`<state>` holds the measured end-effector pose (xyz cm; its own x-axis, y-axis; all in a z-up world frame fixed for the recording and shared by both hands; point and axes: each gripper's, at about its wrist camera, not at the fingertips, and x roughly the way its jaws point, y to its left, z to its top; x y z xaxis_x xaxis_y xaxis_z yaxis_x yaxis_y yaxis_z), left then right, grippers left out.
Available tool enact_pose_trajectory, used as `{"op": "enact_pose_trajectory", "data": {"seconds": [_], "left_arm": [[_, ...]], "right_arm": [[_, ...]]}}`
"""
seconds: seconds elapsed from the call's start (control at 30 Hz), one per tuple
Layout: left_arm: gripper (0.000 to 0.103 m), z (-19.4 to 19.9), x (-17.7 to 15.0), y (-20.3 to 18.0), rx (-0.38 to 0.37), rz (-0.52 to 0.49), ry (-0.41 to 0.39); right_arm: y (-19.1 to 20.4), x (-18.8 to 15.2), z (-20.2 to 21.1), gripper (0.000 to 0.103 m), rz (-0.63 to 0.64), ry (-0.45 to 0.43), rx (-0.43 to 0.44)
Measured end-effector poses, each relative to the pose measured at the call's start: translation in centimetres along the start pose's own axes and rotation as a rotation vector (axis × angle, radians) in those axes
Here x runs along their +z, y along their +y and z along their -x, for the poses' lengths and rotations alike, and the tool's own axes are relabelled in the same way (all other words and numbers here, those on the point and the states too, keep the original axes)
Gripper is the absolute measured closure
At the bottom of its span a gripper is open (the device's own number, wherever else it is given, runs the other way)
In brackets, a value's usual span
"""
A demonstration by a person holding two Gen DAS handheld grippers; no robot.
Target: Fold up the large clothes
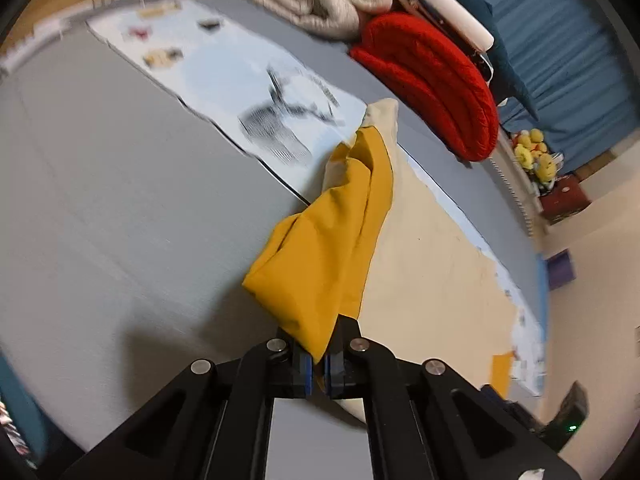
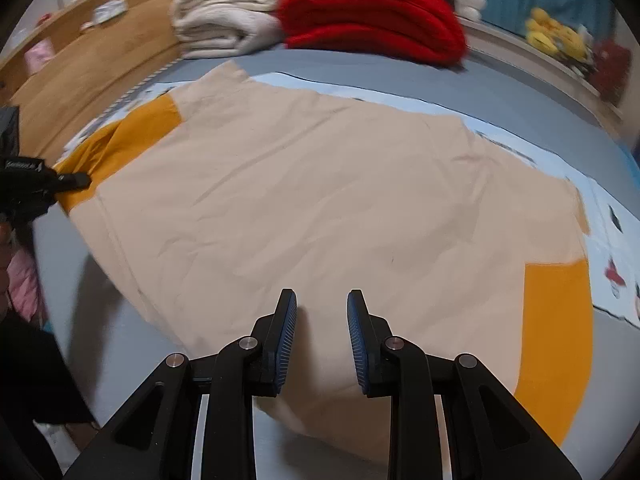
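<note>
A large peach shirt (image 2: 320, 184) with mustard-yellow sleeves lies spread flat on the grey bed (image 2: 520, 92). My left gripper (image 1: 318, 356) is shut on the end of one yellow sleeve (image 1: 328, 240) and holds it raised off the bed, so the cloth hangs bunched from the pads. In the right wrist view that same gripper (image 2: 76, 179) shows at the far left, pinching the sleeve (image 2: 132, 136). My right gripper (image 2: 322, 304) hovers open over the shirt's near part, with nothing between its fingers. The other yellow sleeve (image 2: 556, 332) lies flat at the lower right.
Under the shirt lies a pale blue printed cloth (image 1: 240, 80). A folded red blanket (image 2: 372, 16) and a folded cream blanket (image 2: 224, 16) are stacked at the far end. A wooden headboard (image 2: 100, 68) runs along the left. Yellow plush toys (image 1: 536, 152) sit beyond the bed.
</note>
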<state>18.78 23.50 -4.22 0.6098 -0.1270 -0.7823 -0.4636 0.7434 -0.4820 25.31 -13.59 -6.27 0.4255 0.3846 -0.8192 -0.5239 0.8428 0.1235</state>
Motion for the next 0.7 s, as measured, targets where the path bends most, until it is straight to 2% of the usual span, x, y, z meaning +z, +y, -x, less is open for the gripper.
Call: {"op": "enact_pose_trajectory", "data": {"seconds": [0.1, 0.2, 0.33, 0.4, 0.53, 0.6, 0.7], "left_arm": [[0.101, 2.1, 0.0, -0.3, 0.012, -0.099, -0.039], [0.101, 2.7, -0.4, -2.7, 0.008, -0.215, -0.063], [0.101, 3.1, -1.6, -6.0, -0.020, -0.342, -0.091], [0.101, 3.3, -2.3, -8.1, -0.057, -0.404, -0.103], [0.101, 3.1, -4.4, -12.4, -0.138, -0.499, -0.094], [0.101, 2.6, -5.8, -15.2, -0.180, -0.558, -0.083], [0.102, 1.7, -8.7, -19.6, -0.213, -0.672, -0.073]], "right_arm": [[1.9, 0.0, -0.5, 0.077, 0.055, 0.009, 0.047], [3.3, -0.3, -2.5, 0.077, 0.097, 0.071, 0.068], [3.8, -0.8, -6.3, 0.077, 0.134, 0.178, 0.007], [3.7, -0.5, -6.7, 0.077, 0.123, 0.182, 0.009], [2.1, 1.2, -4.3, 0.077, 0.045, 0.089, 0.036], [0.4, 2.0, -1.8, 0.077, -0.005, 0.002, 0.025], [-3.1, 2.5, 2.8, 0.073, -0.092, -0.140, -0.038]]}}
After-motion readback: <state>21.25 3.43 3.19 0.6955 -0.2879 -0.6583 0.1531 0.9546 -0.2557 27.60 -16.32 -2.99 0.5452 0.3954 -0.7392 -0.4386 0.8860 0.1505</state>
